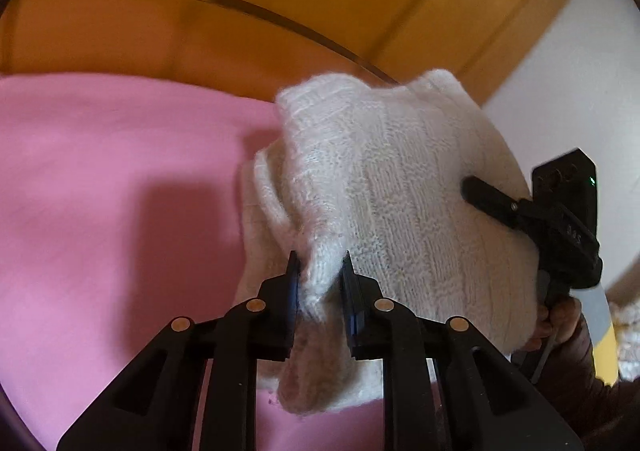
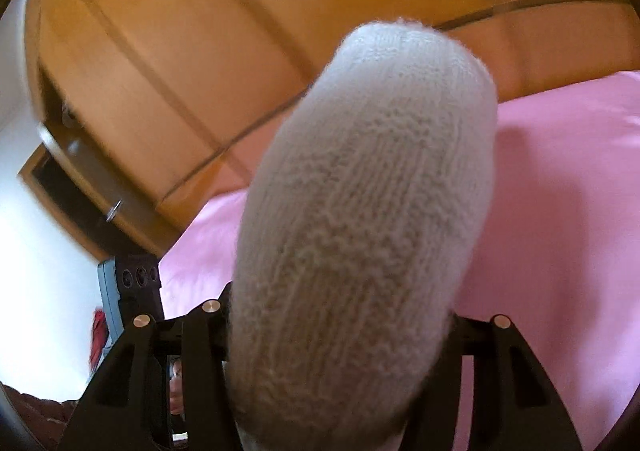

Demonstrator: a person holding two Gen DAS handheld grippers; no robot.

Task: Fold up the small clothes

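Knit garment [image 1: 400,191], white, lifted over pink bed sheet [image 1: 100,171], centre-right of frame, left hand-held gripper [image 1: 320,271] clamped on its lower edge, right hand-held gripper [image 1: 476,191] at right edge pinching same knit, wood headboard [image 1: 200,31] behind.

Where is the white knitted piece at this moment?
The white knit is held up above the pink sheet, in front of the wooden headboard. The left tool pinches its lower edge, the right tool grips its right side.
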